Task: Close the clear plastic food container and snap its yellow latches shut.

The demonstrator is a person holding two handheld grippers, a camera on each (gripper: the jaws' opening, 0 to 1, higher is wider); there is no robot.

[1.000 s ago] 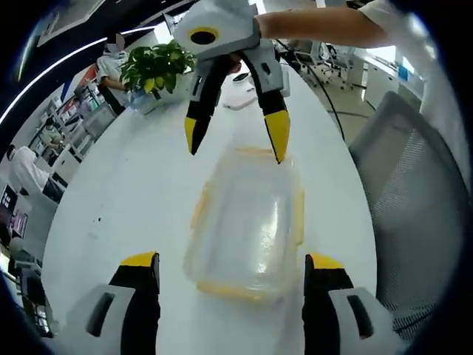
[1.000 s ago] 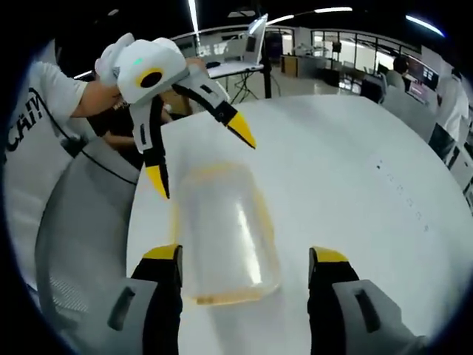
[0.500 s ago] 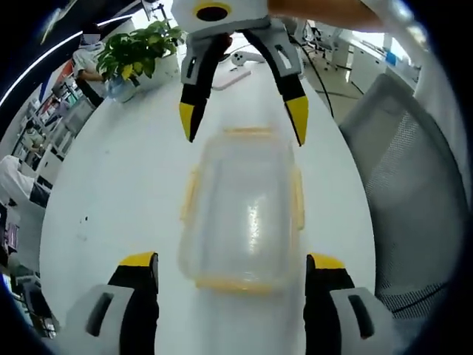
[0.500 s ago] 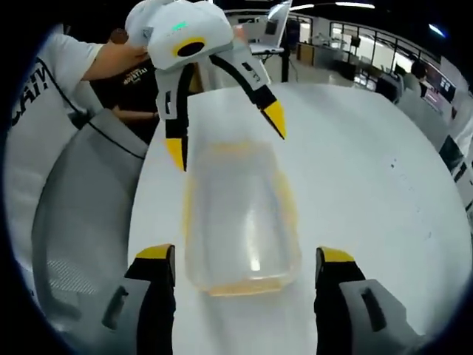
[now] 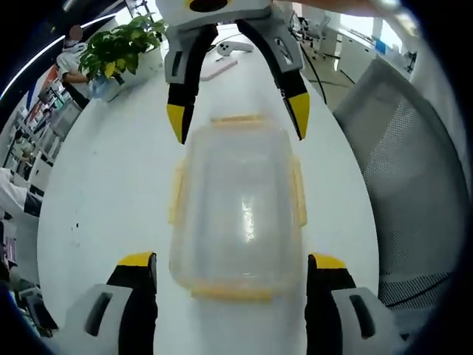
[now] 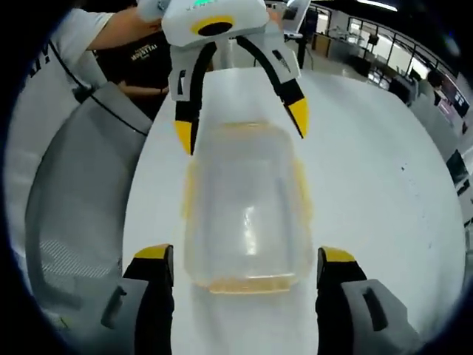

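A clear plastic food container (image 5: 236, 207) with its lid resting on it lies lengthwise on the white table (image 5: 103, 185). Yellow latches (image 5: 298, 196) line its sides and both ends; I cannot tell whether they are snapped. My left gripper (image 5: 230, 260) is open, its jaws standing either side of the container's near end. My right gripper (image 5: 238, 118) comes from the far side, open, tips flanking the far end. In the right gripper view the container (image 6: 244, 207) lies between my right gripper (image 6: 244, 254) and the left gripper (image 6: 241, 124), both open and holding nothing.
A grey mesh chair (image 5: 406, 170) stands against the table's edge, also visible as the chair (image 6: 74, 200). A potted plant (image 5: 122, 52) and a small white device (image 5: 233, 48) sit at the table's far end. A person's white sleeve (image 6: 52, 66) is beside the chair.
Both grippers have come in toward the container from opposite ends and lined up with it; their open jaws now straddle its two ends. The container itself has stayed put.
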